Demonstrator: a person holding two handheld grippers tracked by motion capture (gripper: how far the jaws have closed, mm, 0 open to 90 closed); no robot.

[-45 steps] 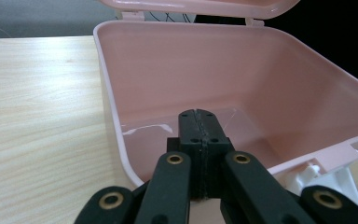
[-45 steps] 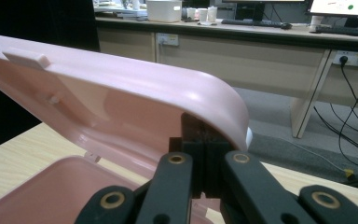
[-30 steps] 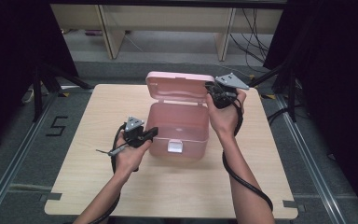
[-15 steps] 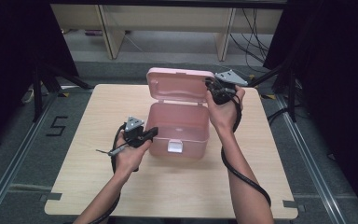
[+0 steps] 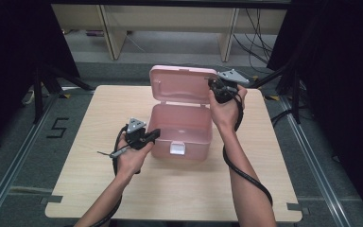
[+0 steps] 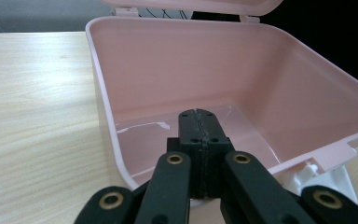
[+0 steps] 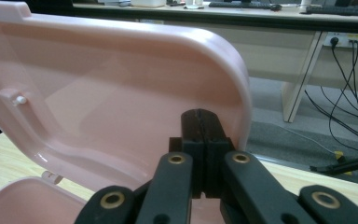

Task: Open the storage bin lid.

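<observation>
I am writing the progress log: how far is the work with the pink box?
Done: the pink box stands unlatched, its lid upright. In hand: the right hand-held gripper, jaws shut, is at the lid's edge; the left hand-held gripper is at the box's side. Left: probably filling or closing; inside looks empty.

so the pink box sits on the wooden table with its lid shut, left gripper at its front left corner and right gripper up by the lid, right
Not quite: the lid of the pink box stands open, as the high view shows. The rest holds: the box sits on the wooden table, the left gripper at its front left corner, the right gripper up by the lid.
</observation>
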